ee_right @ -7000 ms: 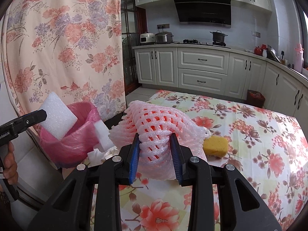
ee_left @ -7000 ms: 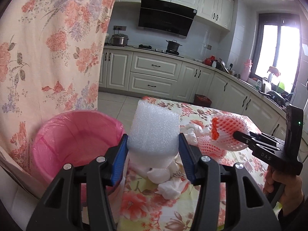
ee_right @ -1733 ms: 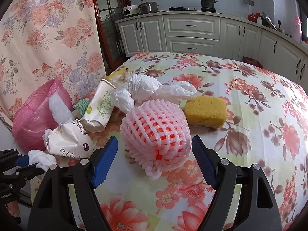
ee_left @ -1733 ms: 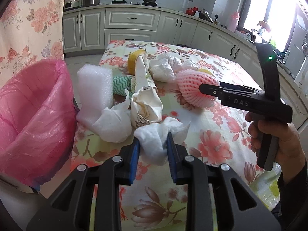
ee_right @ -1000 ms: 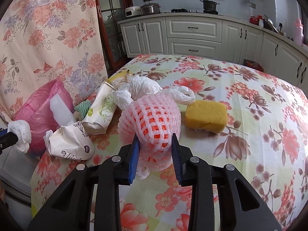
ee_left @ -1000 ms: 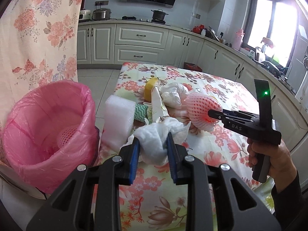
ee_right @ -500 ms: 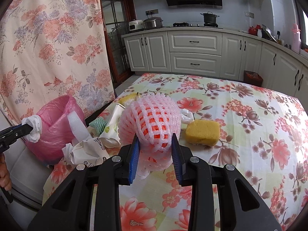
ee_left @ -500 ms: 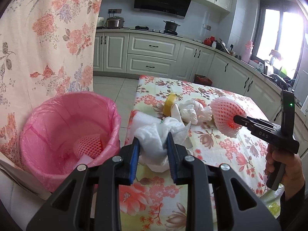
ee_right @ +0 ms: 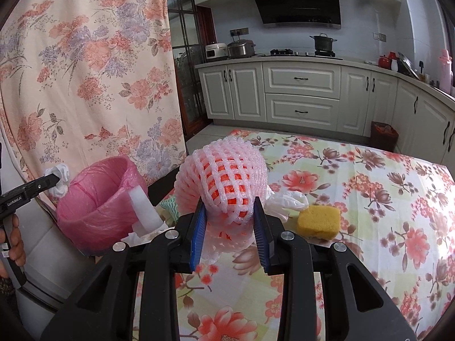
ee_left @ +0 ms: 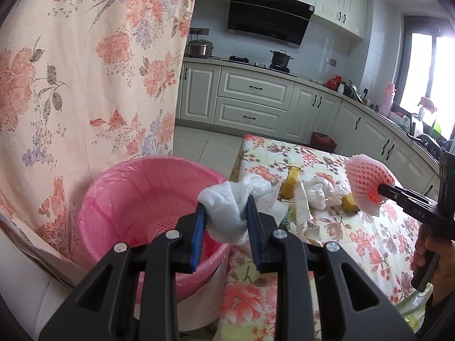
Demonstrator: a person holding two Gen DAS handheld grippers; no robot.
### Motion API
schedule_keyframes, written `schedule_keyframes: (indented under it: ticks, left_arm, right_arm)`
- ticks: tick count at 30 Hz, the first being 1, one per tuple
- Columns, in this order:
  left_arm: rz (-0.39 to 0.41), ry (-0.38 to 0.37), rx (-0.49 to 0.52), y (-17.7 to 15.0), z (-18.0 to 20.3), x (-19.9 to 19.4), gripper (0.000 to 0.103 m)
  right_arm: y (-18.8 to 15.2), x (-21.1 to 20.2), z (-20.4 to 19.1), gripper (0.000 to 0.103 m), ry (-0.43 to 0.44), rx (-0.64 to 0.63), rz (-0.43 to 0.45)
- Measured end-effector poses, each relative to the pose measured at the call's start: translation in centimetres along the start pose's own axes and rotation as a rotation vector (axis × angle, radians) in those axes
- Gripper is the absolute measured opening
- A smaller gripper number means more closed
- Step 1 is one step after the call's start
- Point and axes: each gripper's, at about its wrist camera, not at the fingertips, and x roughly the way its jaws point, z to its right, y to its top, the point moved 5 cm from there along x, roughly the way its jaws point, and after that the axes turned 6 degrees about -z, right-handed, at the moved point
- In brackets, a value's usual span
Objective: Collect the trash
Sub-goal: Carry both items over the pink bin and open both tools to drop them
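the left gripper (ee_left: 224,216) is clamped on a crumpled white tissue (ee_left: 227,213), held in the air at the table-side rim of the pink-lined trash bin (ee_left: 136,196), not yet clearly over its mouth. the right gripper (ee_right: 229,221) is closed on a pink foam fruit net (ee_right: 224,179) with something orange inside it, lifted above the floral table (ee_right: 384,199), well apart from the bin on its table side.

risks from here, as i judge them: the tissue is light and loose, with folds hanging past the pads, so letting go this near the rim could drop it on the edge or down between bin and table. the thin liner could also catch on a finger and pull off the rim. the foam net is springy and squeezed only at its lower part, so it may slip or twist out on the way across. a white foam block (ee_right: 145,210) stands against the bin on the table side and could be knocked.
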Motion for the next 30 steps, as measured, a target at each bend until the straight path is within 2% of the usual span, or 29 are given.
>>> schedule_keyframes:
  ticks: [18,30]
  left_arm:
    - [0.064,0.102,-0.06,1.6,-6.0,-1.8,0.027]
    - [0.08,0.122,-0.093,1.8,-8.4,-2.1,0.027]
  right_arm:
    - [4.6,1.8,-8.8,0.031,0.106,-0.116,0.02]
    - [6.2,4.8,-16.1,0.031,0.17,-0.209,-0.007]
